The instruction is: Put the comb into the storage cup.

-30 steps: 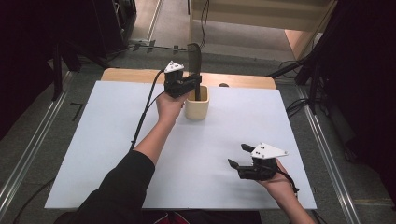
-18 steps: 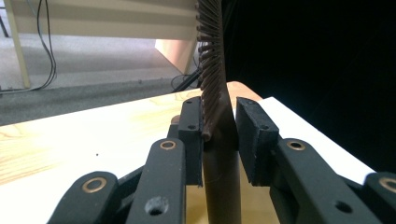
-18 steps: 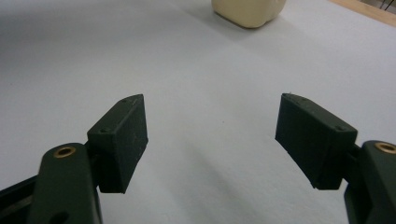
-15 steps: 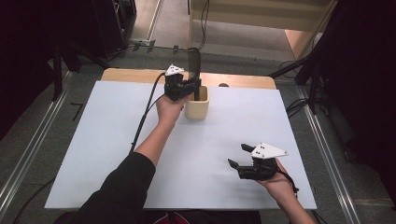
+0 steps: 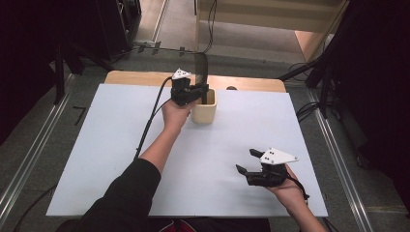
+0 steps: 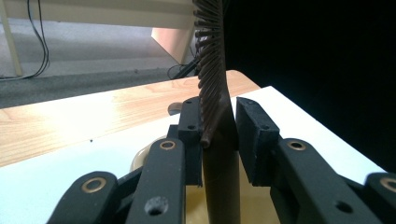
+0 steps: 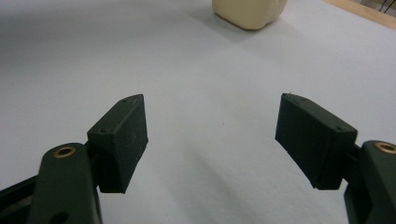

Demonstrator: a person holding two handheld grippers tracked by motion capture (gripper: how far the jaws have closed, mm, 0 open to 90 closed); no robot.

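While the right gripper [image 5: 247,164] is being rested open-jawed, the hairbrush [image 6: 212,70] is being clamped upright over the cup [image 5: 203,112] by the left gripper [image 5: 197,92] for stowing, looks like.

brush [image 6: 219,154]: dark matt plastic | cup [image 5: 203,112]: smooth cream | table [image 5: 145,79]: wood

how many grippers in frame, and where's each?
2. The left gripper is at the far side of the white table, shut on a dark brush standing in the cream cup. The right gripper is near the front right, open over bare table.
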